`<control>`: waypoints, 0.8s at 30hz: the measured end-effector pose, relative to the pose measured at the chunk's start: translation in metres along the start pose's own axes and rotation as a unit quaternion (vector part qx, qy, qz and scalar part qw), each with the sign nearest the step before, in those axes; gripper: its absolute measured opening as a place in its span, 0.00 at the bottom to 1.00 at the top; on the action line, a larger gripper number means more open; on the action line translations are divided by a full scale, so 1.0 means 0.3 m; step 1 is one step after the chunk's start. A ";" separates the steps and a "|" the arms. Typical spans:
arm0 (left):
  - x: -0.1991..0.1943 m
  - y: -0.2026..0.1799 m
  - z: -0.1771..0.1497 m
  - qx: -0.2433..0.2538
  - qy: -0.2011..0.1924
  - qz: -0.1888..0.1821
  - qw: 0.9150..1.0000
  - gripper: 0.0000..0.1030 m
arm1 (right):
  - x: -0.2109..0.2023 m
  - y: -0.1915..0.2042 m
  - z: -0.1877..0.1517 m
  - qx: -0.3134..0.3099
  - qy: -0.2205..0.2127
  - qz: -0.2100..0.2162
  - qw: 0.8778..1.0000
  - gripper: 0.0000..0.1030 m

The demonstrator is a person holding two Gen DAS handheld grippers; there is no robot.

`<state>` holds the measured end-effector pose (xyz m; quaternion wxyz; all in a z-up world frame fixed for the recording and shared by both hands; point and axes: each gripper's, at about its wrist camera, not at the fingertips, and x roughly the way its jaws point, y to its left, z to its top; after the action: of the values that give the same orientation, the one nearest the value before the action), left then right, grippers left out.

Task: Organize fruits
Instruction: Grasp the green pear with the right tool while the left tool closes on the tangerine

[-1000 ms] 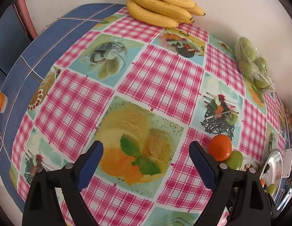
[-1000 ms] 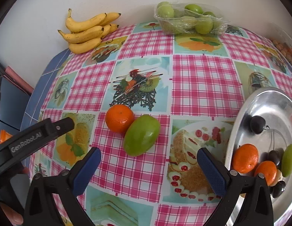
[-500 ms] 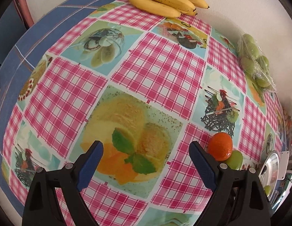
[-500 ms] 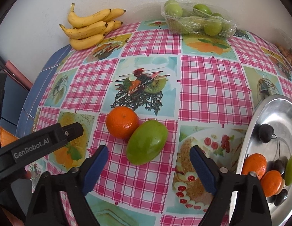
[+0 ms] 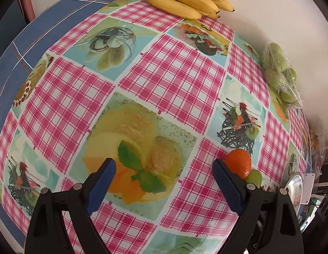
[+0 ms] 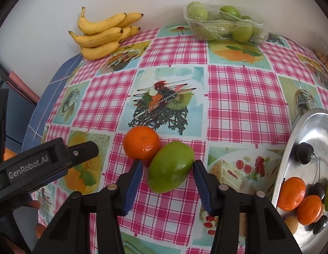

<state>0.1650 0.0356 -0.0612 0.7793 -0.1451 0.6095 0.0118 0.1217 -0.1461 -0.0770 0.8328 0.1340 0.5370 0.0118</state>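
Now right gripper (image 6: 166,176) jaws just closing around green fruit (image 6: 170,166), not yet pinching; long axis diagonal across gap; orange (image 6: 142,143) touching behind.

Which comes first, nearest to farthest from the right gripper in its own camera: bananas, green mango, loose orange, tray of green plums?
From the right gripper:
1. Green mango, between its fingers.
2. Loose orange, touching the mango, by the left finger.
3. Bananas, far left at the wall, and the tray of green plums, far right: too close to call.
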 end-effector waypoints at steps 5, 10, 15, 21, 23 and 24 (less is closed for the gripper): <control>-0.006 -0.014 0.000 0.007 -0.001 -0.008 1.000 0.90 | -0.004 -0.006 -0.001 0.002 -0.002 0.003 1.000 0.45; -0.014 -0.039 0.001 0.016 -0.006 -0.015 1.000 0.90 | -0.013 -0.015 0.002 0.005 -0.001 0.008 1.000 0.43; -0.009 -0.058 -0.005 0.025 -0.004 -0.023 0.999 0.90 | -0.028 -0.024 0.004 0.005 -0.002 -0.001 1.000 0.43; -0.001 -0.109 -0.008 0.049 -0.009 -0.054 0.997 0.88 | -0.068 -0.072 0.019 0.029 -0.018 -0.003 0.999 0.43; 0.016 -0.131 -0.016 0.058 0.000 -0.070 0.996 0.81 | -0.077 -0.085 0.021 0.035 -0.021 -0.005 0.999 0.43; 0.019 -0.137 -0.023 0.061 0.003 -0.074 0.995 0.79 | -0.080 -0.091 0.021 0.037 -0.021 -0.005 0.999 0.43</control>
<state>0.1679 -0.0064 -0.0595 0.7835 -0.1419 0.5992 -0.0833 0.1139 -0.1777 -0.0596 0.8383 0.1625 0.5202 -0.0151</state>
